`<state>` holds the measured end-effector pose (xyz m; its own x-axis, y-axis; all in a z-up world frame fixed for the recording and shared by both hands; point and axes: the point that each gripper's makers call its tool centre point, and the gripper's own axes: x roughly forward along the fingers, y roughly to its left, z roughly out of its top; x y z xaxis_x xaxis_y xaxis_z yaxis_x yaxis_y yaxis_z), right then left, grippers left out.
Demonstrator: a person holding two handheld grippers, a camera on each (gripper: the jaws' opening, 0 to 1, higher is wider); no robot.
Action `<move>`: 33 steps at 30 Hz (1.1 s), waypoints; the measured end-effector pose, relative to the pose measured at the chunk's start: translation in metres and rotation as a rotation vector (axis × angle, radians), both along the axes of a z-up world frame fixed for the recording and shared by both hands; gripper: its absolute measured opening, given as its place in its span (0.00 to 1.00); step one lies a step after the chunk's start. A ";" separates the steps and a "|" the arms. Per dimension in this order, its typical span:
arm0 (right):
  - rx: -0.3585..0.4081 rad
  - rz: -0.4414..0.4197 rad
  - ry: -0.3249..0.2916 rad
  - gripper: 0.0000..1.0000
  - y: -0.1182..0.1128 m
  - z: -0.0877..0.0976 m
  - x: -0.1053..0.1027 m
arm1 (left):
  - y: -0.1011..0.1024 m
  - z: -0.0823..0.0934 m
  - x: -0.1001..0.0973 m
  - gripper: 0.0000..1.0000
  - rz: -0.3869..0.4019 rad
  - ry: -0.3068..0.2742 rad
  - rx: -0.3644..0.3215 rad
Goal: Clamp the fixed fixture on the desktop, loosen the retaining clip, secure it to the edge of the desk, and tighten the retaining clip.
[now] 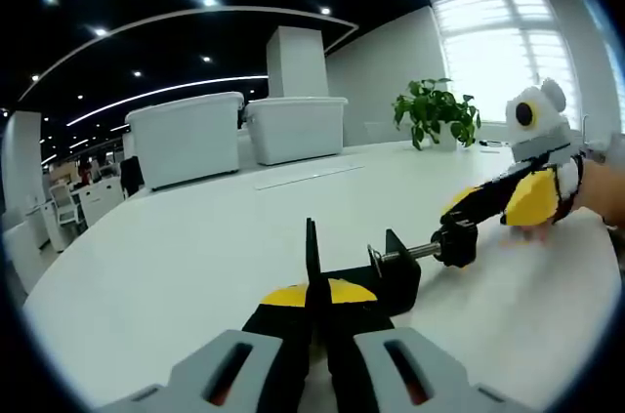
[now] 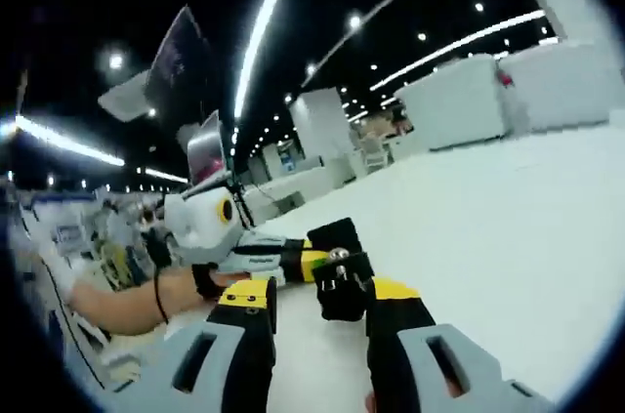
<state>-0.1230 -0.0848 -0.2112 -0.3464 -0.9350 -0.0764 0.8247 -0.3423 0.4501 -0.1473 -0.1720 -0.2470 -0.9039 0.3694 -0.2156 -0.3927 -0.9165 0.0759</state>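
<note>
A black clamp fixture lies on the white desk. Its thin upright plate stands between my left gripper's jaws, which are shut on it. The screw points right and ends in a black knob. My right gripper reaches in from the right, its fingertips at that knob. In the right gripper view the knob sits between my right gripper's jaws, touching the right jaw with a gap at the left one. The left gripper holds the fixture from the far side.
Two white storage bins and a potted plant stand at the desk's far side. A person's hand and forearm hold the left gripper. The desk edge curves round at the left, with office chairs and desks beyond.
</note>
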 end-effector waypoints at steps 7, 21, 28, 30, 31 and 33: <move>-0.011 -0.018 -0.081 0.29 0.001 -0.004 -0.002 | 0.000 0.000 0.001 0.06 0.001 0.000 0.000; 0.113 -0.027 0.078 0.23 -0.007 -0.017 0.000 | -0.002 -0.002 -0.003 0.06 0.004 -0.002 0.001; 0.237 -0.048 0.468 0.23 -0.009 -0.012 0.010 | -0.001 -0.003 -0.005 0.06 -0.003 -0.001 0.000; 0.293 -0.062 0.617 0.22 -0.011 -0.010 0.013 | -0.001 -0.003 -0.004 0.06 -0.002 -0.001 0.000; 0.337 -0.070 0.721 0.22 -0.012 -0.010 0.014 | -0.001 -0.002 -0.004 0.06 -0.002 -0.001 0.000; 0.426 -0.088 0.850 0.21 -0.013 -0.013 0.016 | -0.001 -0.002 -0.001 0.06 -0.001 0.000 0.000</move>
